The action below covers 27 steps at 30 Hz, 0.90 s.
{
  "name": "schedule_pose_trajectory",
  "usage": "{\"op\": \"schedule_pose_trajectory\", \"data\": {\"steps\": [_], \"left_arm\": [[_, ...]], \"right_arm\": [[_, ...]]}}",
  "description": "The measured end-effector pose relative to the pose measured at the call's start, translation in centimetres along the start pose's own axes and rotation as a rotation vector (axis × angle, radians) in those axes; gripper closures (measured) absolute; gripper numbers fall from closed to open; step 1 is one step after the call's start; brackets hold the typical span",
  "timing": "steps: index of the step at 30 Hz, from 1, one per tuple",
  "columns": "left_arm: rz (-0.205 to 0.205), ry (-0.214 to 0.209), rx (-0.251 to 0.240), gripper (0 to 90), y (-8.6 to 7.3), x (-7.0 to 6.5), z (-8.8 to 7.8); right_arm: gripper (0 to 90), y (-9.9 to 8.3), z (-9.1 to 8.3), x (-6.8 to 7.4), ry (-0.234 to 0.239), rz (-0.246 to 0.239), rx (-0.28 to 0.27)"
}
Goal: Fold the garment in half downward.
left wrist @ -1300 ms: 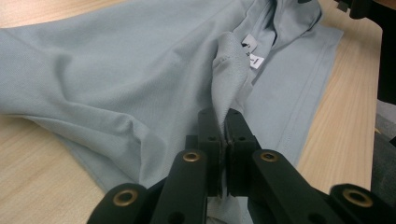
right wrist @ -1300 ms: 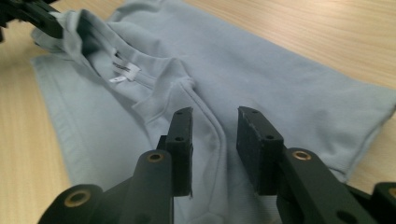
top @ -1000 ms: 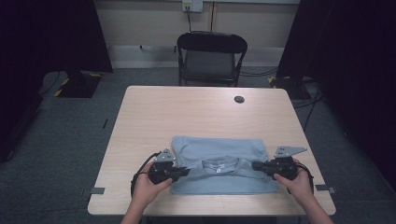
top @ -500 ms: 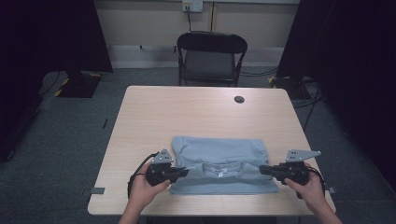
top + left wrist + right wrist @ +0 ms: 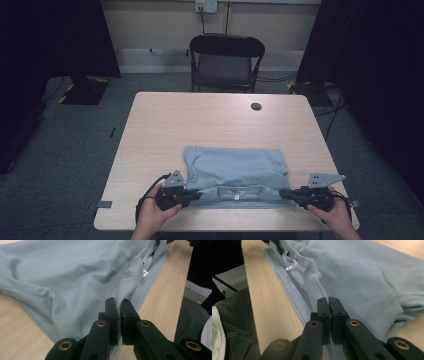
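From my station I see a light wooden table on grey carpet. Near its far right corner lies a small dark round object, too small for me to identify. Beyond the far edge stands a black folding chair, facing the table. Behind it, a wall outlet has cables hanging down. Dark curtains flank both sides, and a black stand base with yellow markings sits on the floor at left.

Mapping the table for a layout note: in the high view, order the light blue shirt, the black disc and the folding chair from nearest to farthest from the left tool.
1. Light blue shirt, pinched in the left tool.
2. Black disc, far right of table.
3. Folding chair, beyond the table.
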<state>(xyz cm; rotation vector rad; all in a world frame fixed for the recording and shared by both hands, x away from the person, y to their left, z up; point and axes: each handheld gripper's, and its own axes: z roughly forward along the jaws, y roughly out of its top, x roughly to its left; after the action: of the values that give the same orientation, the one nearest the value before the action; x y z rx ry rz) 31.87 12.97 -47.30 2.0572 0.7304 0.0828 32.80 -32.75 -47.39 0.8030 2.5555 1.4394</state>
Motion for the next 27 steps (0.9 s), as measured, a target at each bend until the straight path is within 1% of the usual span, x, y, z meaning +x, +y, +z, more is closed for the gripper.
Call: {"op": "schedule_pose_trajectory", "data": {"steps": [3, 6, 7, 9, 10, 11, 13, 14, 15, 16, 18, 19, 20, 21, 22, 23, 24, 25, 26, 27], "left_arm": [[-0.008, -0.008, 0.005, 84.0, -0.4, -0.2, 0.1], [-0.013, -0.018, 0.016, 84.9, -0.8, -0.3, 0.1], [-0.014, -0.022, 0.012, 85.3, -0.9, -0.4, 0.1], [-0.011, -0.018, 0.003, 85.9, -0.9, -0.5, -0.1], [-0.011, -0.022, -0.001, 85.7, -0.9, -0.6, -0.1], [-0.006, -0.023, 0.006, 85.5, -0.9, -0.6, -0.2], [-0.008, -0.032, 0.014, 84.5, -1.1, -0.8, -0.3], [0.0, -0.029, 0.022, 83.8, -1.3, -1.0, -0.4], [0.005, -0.024, 0.027, 83.8, -1.5, -1.1, -0.5], [0.007, -0.029, 0.024, 83.5, -1.6, -1.1, -0.7], [-0.009, -0.049, 0.009, 79.9, -1.8, -1.2, -1.1], [-0.024, -0.06, -0.003, 78.4, -1.9, -1.1, -1.4], [-0.031, -0.07, -0.01, 75.3, -2.0, -1.0, -1.7], [-0.031, -0.069, -0.011, 69.8, -2.1, -0.9, -1.9], [-0.03, -0.045, -0.034, 62.6, -2.1, -0.8, -2.1], [-0.031, -0.02, -0.058, 51.6, -2.1, -0.5, -2.2], [-0.017, -0.002, -0.06, 42.0, -2.0, -0.3, -2.3], [0.002, 0.016, -0.062, 39.5, -1.9, -0.1, -2.3], [0.007, 0.028, -0.064, 37.3, -1.7, 0.1, -2.3], [0.016, 0.036, -0.057, 32.0, -1.5, 0.3, -2.2]], "right_arm": [[87.6, -0.4, 0.1, 0.2, 0.009, 0.002, 0.0], [87.7, -0.8, 0.0, 0.4, 0.011, -0.007, 0.016], [87.7, -0.9, 0.0, 0.5, 0.013, -0.007, 0.015], [87.8, -1.1, -0.2, 0.7, 0.022, -0.007, 0.011], [87.8, -1.2, -0.3, 0.8, 0.017, -0.009, 0.013], [87.8, -1.2, -0.4, 0.8, 0.024, -0.011, 0.012], [87.3, -1.4, -0.6, 1.0, 0.026, -0.002, 0.004], [85.7, -1.5, -0.6, 1.0, 0.029, 0.002, 0.004], [85.3, -1.6, -0.7, 1.1, 0.03, -0.001, 0.008], [85.0, -1.7, -0.8, 1.3, 0.036, -0.005, 0.012], [81.8, -1.9, -1.0, 1.4, 0.049, -0.007, 0.022], [81.8, -1.9, -1.2, 1.4, 0.054, 0.002, 0.019], [81.8, -2.0, -1.4, 1.5, 0.066, 0.004, 0.014], [80.4, -2.1, -1.7, 1.5, 0.071, 0.006, 0.007], [77.4, -2.1, -2.0, 1.4, 0.064, 0.012, -0.003], [72.2, -2.2, -2.2, 1.3, 0.052, 0.023, -0.013], [66.1, -2.1, -2.4, 1.2, 0.037, 0.031, -0.027], [61.4, -2.0, -2.5, 1.0, 0.022, 0.039, -0.037], [56.6, -1.9, -2.6, 0.8, 0.011, 0.052, -0.043], [50.8, -1.6, -2.5, 0.7, 0.002, 0.06, -0.045]]}}
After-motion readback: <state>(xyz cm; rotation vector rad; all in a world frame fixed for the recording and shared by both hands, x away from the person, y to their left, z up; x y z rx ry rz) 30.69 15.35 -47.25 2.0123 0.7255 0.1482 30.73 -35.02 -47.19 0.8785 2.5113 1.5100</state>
